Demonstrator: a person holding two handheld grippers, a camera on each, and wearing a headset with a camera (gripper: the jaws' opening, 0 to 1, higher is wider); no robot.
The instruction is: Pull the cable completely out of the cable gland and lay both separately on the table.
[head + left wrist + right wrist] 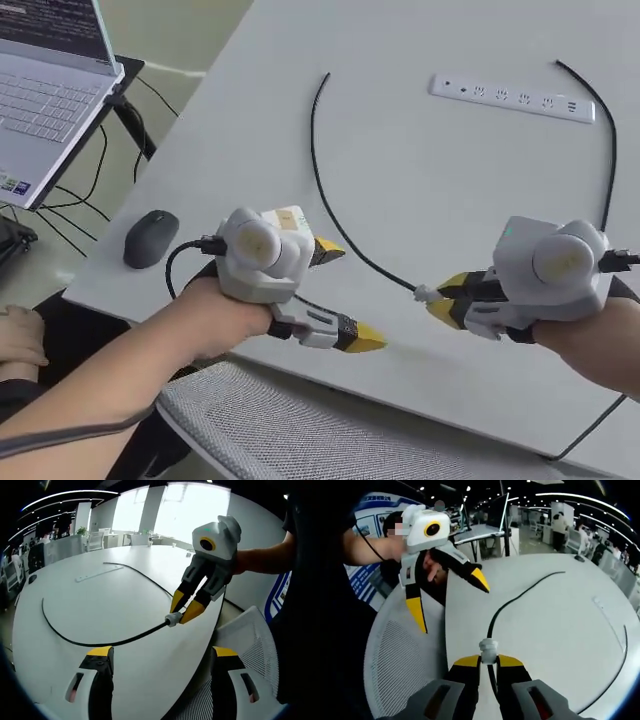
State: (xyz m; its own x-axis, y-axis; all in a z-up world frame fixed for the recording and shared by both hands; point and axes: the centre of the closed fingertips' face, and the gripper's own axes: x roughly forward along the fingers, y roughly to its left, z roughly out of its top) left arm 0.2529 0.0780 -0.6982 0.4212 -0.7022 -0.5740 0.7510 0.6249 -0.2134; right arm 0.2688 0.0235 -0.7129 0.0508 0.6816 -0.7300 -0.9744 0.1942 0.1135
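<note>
The right gripper has its two yellow tips pressed together on a small white cable gland, pinching it. The gland sits right between the tips, close to the near edge of the white table. A long black cable goes into the gland. From there it bends away over the table top, and its far end lies loose on the table. The left gripper is near the gland, on the other side of it, but does not touch it. Its claw is spread wide and there is nothing between its tips. A hand holds this gripper from behind. Far back on the table lies a white power strip, well apart from the cable. Another black cord curves along the right side of the table. A dark mouse rests near the left corner of the table. An open laptop stands off to the left, past the table. A grey mesh chair is just below the table's near edge.
</note>
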